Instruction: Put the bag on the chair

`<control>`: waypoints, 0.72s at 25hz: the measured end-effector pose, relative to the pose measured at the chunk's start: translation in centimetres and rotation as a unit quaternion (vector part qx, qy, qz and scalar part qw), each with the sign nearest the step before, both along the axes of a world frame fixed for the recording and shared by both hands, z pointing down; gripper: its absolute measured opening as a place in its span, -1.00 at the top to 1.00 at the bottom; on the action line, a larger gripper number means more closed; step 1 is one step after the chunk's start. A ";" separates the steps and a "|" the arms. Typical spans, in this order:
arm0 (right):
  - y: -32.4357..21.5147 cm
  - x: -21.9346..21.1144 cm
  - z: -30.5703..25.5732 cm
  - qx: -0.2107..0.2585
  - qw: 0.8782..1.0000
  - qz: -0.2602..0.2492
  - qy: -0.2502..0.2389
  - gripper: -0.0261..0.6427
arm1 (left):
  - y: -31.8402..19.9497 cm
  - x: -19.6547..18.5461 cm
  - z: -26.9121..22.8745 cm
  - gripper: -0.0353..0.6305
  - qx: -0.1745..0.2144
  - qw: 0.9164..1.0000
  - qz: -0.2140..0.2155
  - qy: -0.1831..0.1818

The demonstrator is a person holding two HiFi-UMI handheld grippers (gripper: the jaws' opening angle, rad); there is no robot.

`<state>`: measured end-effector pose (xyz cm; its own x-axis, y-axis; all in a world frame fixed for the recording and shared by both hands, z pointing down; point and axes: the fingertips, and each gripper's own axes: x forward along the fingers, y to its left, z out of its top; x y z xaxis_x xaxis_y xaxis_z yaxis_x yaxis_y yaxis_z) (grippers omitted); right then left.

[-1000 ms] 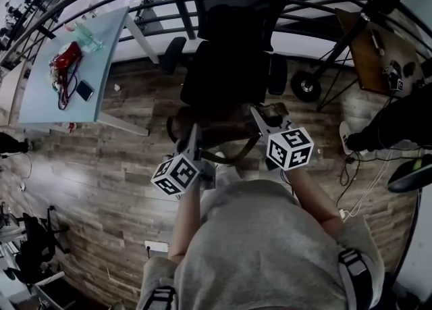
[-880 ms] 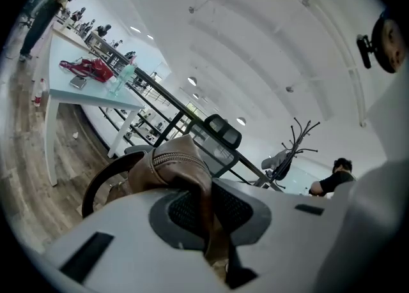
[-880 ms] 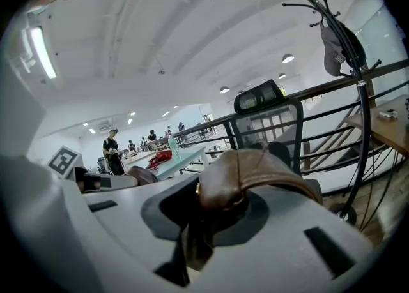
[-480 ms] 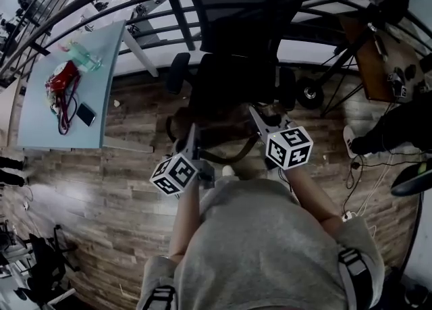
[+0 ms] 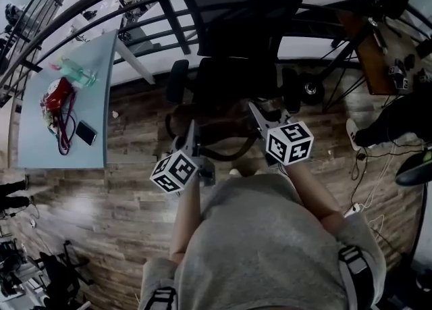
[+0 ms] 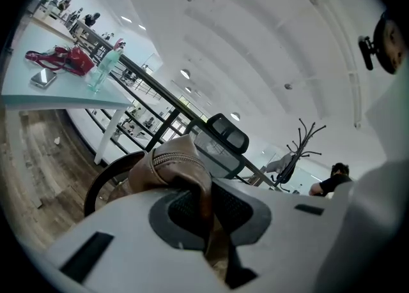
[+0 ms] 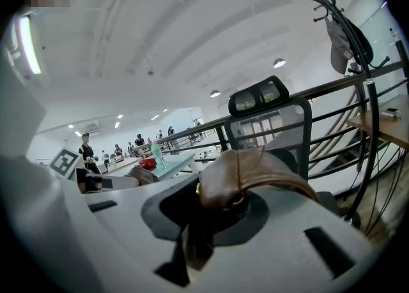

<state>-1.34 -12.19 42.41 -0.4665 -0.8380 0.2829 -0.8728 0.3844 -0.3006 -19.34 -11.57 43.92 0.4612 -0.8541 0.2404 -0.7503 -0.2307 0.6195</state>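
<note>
A brown leather bag [image 5: 219, 128] hangs between my two grippers, just in front of the seat of a black office chair [image 5: 236, 38]. My left gripper [image 5: 191, 138] is shut on the bag's left end, where the zipped top [image 6: 172, 161] bulges out of the jaws. My right gripper [image 5: 260, 118] is shut on the right end, near the strap and its metal ring [image 7: 236, 186]. The bag's dark strap [image 5: 233, 155] loops down below it. In the right gripper view the chair's back and headrest [image 7: 259, 97] rise straight ahead.
A pale blue table [image 5: 64, 109] with a red pouch [image 5: 55, 96], a phone [image 5: 86, 133] and a bottle [image 5: 73, 72] stands at the left. Black railings [image 5: 155, 5] run behind the chair. A tripod and a wooden desk [image 5: 381, 52] lie at the right, with cables on the plank floor.
The view has shifted slightly; the chair and the table have slid a little in the frame. Both grippers keep their hold on the bag, now slightly closer to the seat.
</note>
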 end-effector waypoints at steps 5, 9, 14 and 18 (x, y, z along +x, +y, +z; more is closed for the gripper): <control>-1.4 0.3 0.4 -0.008 1.000 0.016 -0.002 0.80 | -1.7 0.2 0.5 0.82 -0.009 1.000 0.015 -0.001; -2.7 1.1 0.9 -0.019 1.000 0.025 -0.003 0.80 | -3.1 1.0 1.1 0.82 -0.018 0.999 0.028 -0.003; -4.8 2.0 1.4 -0.021 0.999 0.031 -0.004 0.80 | -5.6 2.0 2.3 0.82 -0.025 0.999 0.037 -0.006; -7.0 2.8 2.5 -0.026 0.999 0.029 -0.002 0.80 | -8.0 2.9 3.5 0.82 -0.030 0.999 0.037 -0.007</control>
